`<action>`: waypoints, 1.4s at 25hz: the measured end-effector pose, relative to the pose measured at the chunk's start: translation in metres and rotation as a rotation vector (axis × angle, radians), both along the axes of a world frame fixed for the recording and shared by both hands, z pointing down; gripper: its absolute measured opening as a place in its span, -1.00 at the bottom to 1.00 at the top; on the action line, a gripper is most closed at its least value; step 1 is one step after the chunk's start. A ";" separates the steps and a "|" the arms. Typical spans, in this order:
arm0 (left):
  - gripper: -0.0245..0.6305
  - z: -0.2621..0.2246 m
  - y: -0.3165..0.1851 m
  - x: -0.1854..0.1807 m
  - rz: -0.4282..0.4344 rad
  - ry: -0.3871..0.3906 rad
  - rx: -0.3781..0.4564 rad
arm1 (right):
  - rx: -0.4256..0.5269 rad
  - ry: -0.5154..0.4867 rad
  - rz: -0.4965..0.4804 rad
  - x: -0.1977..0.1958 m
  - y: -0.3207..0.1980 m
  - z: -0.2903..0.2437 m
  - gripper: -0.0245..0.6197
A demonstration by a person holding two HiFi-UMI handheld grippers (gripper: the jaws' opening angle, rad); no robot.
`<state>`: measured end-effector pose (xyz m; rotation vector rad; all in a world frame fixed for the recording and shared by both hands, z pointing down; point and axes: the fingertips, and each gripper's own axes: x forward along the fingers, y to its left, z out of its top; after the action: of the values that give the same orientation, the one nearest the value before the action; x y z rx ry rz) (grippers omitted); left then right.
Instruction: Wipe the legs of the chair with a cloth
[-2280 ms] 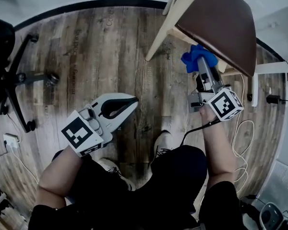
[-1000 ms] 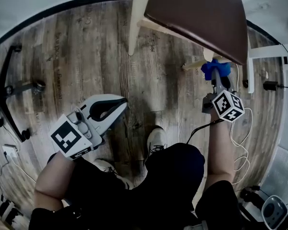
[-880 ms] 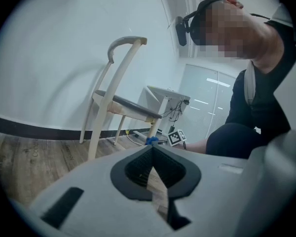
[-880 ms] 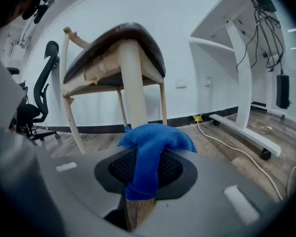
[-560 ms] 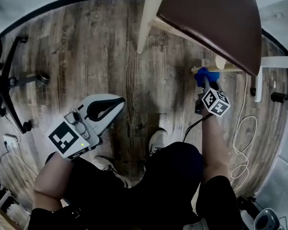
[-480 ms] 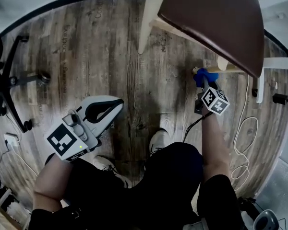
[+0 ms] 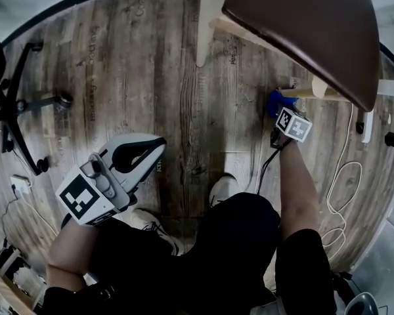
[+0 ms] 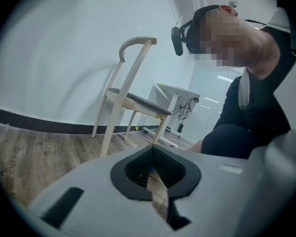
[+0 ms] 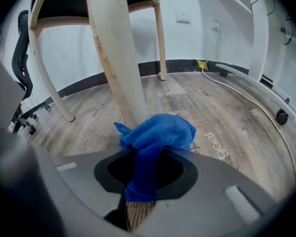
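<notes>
1 blue cloth is clamped between the closed jaws of the right gripper. Its long axis runs forward along the jaws. The bunched free end points at, and touches, the lower part of 1 pale wooden chair leg, low over the plank floor.

The long axis of this leg rises steeply and leans slightly left in the right gripper view. The cloth hides the foot of the leg. This view shows 3 legs; the seat is cut off at the top edge.

In the head view, the brown seat of the 1 chair covers most of the legs; only 2 show.

The left gripper is well apart from the chair. Its jaws are together with nothing between them.

1 office chair base is cut off at the left edge. 1 white cable lies on the floor at the right.
</notes>
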<state>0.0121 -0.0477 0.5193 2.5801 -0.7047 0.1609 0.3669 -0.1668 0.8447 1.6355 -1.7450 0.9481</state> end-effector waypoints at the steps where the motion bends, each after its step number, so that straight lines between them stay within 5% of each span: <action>1: -0.90 0.000 -0.001 0.000 -0.002 0.002 0.001 | -0.001 0.000 -0.005 0.000 0.000 0.001 -0.61; 10: -0.90 0.003 0.001 0.002 0.030 0.015 -0.011 | 0.022 0.017 -0.074 -0.003 0.000 -0.024 -0.61; 24: -0.90 -0.001 -0.004 0.000 0.065 0.053 0.011 | 0.260 0.162 -0.259 -0.003 0.000 -0.186 -0.61; 30: -0.90 -0.007 0.001 0.000 0.075 0.062 0.029 | 0.346 0.172 -0.240 -0.004 0.002 -0.251 -0.61; 35: -0.90 -0.012 0.003 -0.002 0.073 0.064 0.038 | 0.413 0.101 -0.120 -0.006 0.005 -0.304 -0.61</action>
<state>0.0099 -0.0447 0.5078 2.6365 -0.5962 0.0888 0.3608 -0.1620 0.5403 1.7640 -2.0371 0.4593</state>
